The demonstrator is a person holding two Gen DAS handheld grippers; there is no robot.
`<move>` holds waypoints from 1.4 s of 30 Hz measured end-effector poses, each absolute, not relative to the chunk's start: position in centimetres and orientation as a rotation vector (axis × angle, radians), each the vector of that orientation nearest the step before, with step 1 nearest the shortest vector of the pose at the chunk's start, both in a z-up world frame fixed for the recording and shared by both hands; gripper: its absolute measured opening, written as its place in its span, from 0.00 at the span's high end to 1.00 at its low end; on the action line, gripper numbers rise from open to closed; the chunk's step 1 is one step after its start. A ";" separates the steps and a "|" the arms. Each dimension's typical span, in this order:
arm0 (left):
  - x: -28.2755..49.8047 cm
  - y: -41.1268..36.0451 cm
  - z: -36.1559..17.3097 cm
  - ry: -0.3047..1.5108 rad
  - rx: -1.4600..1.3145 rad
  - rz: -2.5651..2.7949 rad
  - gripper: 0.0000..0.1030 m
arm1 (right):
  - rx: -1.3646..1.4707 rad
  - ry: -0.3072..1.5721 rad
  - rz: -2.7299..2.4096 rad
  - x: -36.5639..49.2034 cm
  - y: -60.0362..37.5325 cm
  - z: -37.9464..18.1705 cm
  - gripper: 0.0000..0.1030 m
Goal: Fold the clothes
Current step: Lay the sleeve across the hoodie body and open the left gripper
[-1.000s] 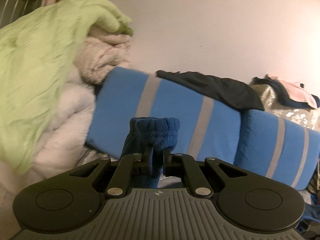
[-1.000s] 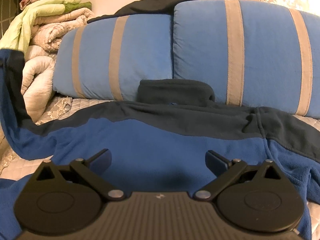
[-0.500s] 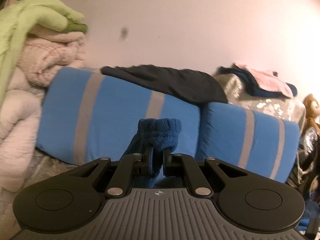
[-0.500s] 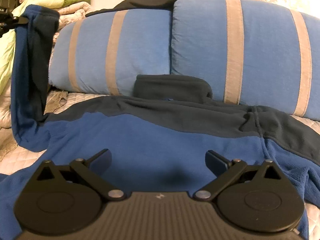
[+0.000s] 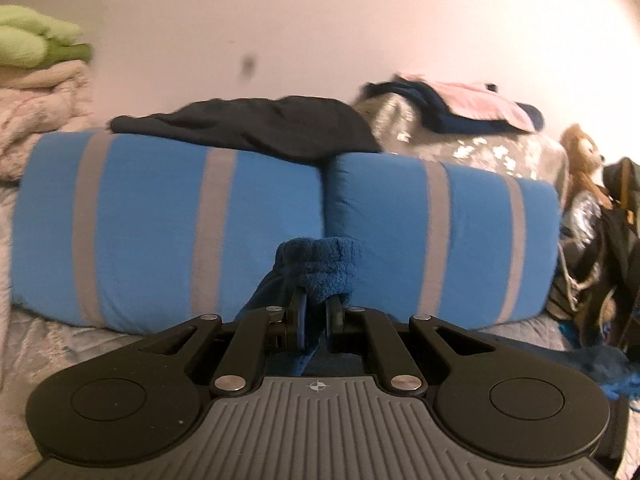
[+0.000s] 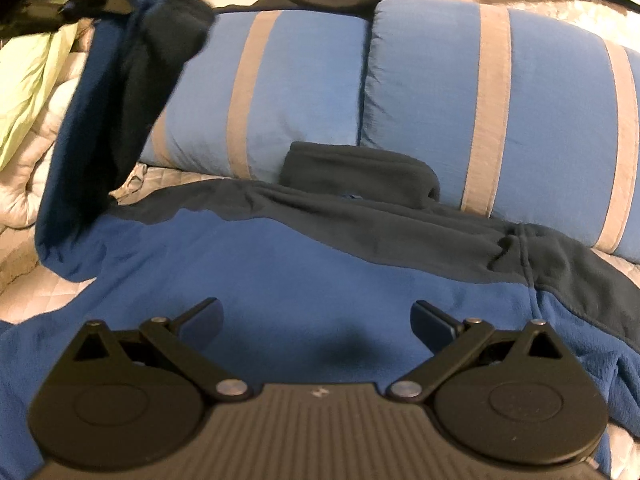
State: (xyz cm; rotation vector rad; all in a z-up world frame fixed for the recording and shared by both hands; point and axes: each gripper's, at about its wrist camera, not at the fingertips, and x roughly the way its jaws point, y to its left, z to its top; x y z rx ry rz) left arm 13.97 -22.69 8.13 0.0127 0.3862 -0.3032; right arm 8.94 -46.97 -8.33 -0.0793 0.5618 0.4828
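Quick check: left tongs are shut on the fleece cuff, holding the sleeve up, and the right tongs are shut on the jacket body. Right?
Not quite. The right tongs are open, jaws spread wide above the blue fleece jacket, gripping nothing, as the right wrist view shows. The left tongs are indeed shut on the cuff, holding the sleeve up.

There were no words, numbers or brand names to read. The only mark was a small round sign with a cross in it on the gray body of the left gripper [image 5: 316,312]. It had no letters.
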 end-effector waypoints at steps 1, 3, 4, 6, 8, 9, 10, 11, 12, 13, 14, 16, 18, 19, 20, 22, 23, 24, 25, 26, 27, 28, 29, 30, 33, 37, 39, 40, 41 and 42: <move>14.1 -23.4 8.0 0.390 0.025 -0.315 0.92 | -0.083 0.563 0.484 9.0 -46.9 -8.4 0.00; 14.5 -25.0 7.7 0.407 0.050 -0.337 0.91 | -0.087 0.566 0.482 9.0 -46.9 -8.4 0.00; 14.6 -25.8 7.5 0.418 0.059 -0.350 0.90 | -0.087 0.566 0.480 9.1 -47.0 -8.4 0.00; 15.0 -27.2 6.8 0.451 0.075 -0.381 0.87 | -0.080 0.568 0.474 9.2 -47.1 -8.4 0.00; 15.5 -28.4 5.8 0.504 0.092 -0.414 0.67 | -0.068 0.571 0.466 9.3 -47.3 -8.4 0.00; 15.5 -28.6 5.5 0.516 0.082 -0.435 0.58 | -0.063 0.573 0.461 9.4 -47.4 -8.4 0.00; 15.4 -28.6 5.2 0.519 0.062 -0.459 0.38 | -0.059 0.578 0.455 9.5 -47.5 -8.5 0.00; 15.3 -28.6 5.0 0.523 0.041 -0.484 0.27 | -0.059 0.582 0.452 9.6 -47.5 -8.6 0.00; 15.1 -28.6 4.7 0.526 0.020 -0.508 0.25 | -0.061 0.584 0.451 9.6 -47.5 -8.6 0.00; 15.0 -28.4 4.6 0.530 0.005 -0.521 0.24 | -0.064 0.586 0.450 9.6 -47.5 -8.6 0.00; 14.9 -28.3 4.6 0.535 -0.006 -0.527 0.24 | -0.067 0.588 0.450 9.6 -47.5 -8.7 0.00; 14.6 -27.9 4.6 0.550 -0.008 -0.523 0.24 | -0.078 0.588 0.451 9.6 -47.5 -8.7 0.00; 14.1 -27.2 4.7 0.554 0.011 -0.511 0.24 | -0.088 0.583 0.453 9.5 -47.4 -8.6 0.00; 13.8 -26.7 4.7 0.553 0.030 -0.499 0.24 | -0.093 0.581 0.452 9.5 -47.4 -8.7 0.00; 13.4 -26.3 4.7 0.551 0.054 -0.482 0.24 | -0.098 0.579 0.451 9.4 -47.4 -8.7 0.00; 12.7 -25.3 4.6 0.547 0.104 -0.444 0.23 | -0.114 0.573 0.451 9.3 -47.3 -8.7 0.00; 12.2 -24.5 4.5 0.549 0.132 -0.421 0.23 | -0.123 0.569 0.452 9.2 -47.2 -8.7 0.00; 11.8 -23.8 4.3 0.551 0.155 -0.404 0.23 | -0.134 0.563 0.453 9.0 -47.2 -8.7 0.00; 11.3 -22.9 4.1 0.556 0.173 -0.390 0.23 | -0.150 0.552 0.455 8.9 -47.1 -8.7 0.00; 10.8 -22.0 3.9 0.562 0.185 -0.378 0.23 | -0.168 0.539 0.457 8.8 -46.9 -8.6 0.00; 10.4 -21.0 3.7 0.569 0.187 -0.367 0.23 | -0.188 0.524 0.459 8.6 -46.8 -8.6 0.00; 10.1 -20.1 3.5 0.577 0.185 -0.356 0.23 | -0.207 0.509 0.464 8.4 -46.5 -8.6 0.00; 9.7 -19.2 3.3 0.584 0.183 -0.345 0.23 | -0.224 0.499 0.474 8.2 -46.3 -8.6 0.00; 9.3 -18.2 3.1 0.592 0.180 -0.334 0.23 | -0.245 0.490 0.490 8.1 -46.0 -8.6 0.00; 8.4 -16.0 2.4 0.609 0.166 -0.300 0.23 | -0.332 0.462 0.509 7.5 -45.0 -8.8 0.01; 7.2 -13.1 1.6 0.630 0.144 -0.254 0.23 | -0.455 0.410 0.532 6.8 -43.6 -8.8 0.06; 6.7 -11.8 1.2 0.638 0.133 -0.232 0.23 | -0.530 0.406 0.544 6.8 -43.2 -8.9 0.13; 6.5 -11.4 1.1 0.640 0.127 -0.221 0.23 | -0.566 0.407 0.553 6.9 -43.1 -8.9 0.13; 6.3 -11.1 1.0 0.643 0.121 -0.219 0.23 | -0.600 0.405 0.562 7.0 -43.0 -8.9 0.16; 6.3 -10.8 0.9 0.646 0.115 -0.221 0.23 | -0.636 0.404 0.572 7.0 -43.0 -9.0 0.18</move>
